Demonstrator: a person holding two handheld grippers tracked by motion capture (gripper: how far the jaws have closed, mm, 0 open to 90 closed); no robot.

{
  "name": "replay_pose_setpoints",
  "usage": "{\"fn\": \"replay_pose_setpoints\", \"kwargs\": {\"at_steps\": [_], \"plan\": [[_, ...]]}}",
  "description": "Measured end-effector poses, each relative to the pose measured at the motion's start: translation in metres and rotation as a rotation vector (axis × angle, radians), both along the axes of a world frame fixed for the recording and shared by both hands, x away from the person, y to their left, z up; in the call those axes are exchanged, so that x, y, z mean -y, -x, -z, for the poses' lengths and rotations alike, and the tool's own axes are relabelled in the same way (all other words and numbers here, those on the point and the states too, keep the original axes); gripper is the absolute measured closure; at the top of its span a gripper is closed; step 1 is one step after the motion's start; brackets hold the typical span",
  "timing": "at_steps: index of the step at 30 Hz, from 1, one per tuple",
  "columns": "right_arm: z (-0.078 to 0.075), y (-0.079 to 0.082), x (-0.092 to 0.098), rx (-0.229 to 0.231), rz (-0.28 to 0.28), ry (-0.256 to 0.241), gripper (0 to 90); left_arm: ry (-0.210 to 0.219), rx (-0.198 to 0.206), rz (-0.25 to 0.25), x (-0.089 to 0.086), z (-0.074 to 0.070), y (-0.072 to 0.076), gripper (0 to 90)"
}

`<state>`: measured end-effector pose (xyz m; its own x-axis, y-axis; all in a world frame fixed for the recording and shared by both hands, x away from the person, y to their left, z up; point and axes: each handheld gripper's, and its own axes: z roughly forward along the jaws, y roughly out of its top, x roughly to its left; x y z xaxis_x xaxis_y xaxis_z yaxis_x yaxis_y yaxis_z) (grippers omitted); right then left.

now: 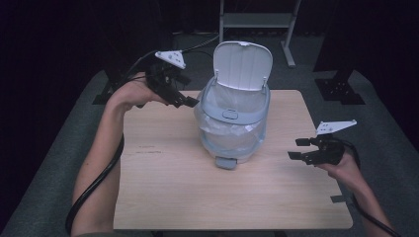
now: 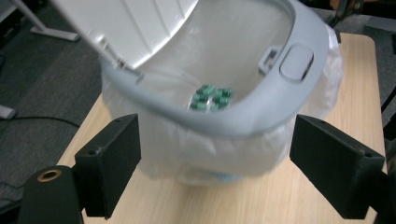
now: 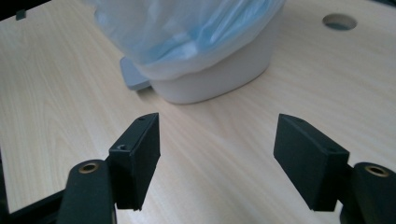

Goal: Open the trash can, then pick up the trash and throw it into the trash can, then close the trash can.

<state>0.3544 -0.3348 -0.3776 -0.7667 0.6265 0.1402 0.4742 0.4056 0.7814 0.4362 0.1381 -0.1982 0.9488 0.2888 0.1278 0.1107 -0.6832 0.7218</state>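
Green blister pack point(image 2: 211, 98) lies inside the lined bin point(image 1: 232, 129); left gripper point(image 1: 190, 102) and right gripper point(image 1: 298, 149) both gape empty, and nudging the rim could topple it

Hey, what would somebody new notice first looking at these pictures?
Probably the small pedal bin in the middle of the wooden table, its lid up and a clear liner bag hanging over its rim. Green pieces lie inside the bag. An open tool flanks it on each side: left, right.
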Motion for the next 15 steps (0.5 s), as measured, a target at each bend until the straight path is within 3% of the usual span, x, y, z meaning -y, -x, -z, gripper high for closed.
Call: {"fn": "replay_pose_setpoints", "kwargs": {"at_steps": [8,15], "plan": [[-0.032,-0.018,0.0,0.031,-0.001,0.02,30.4,0.032,0.007,-0.068,-0.04,0.015,0.018,11.4],[-0.057,-0.038,-0.005,0.046,-0.001,0.06,30.4,0.053,-0.009,-0.124,-0.071,0.039,0.034,11.3]]}}
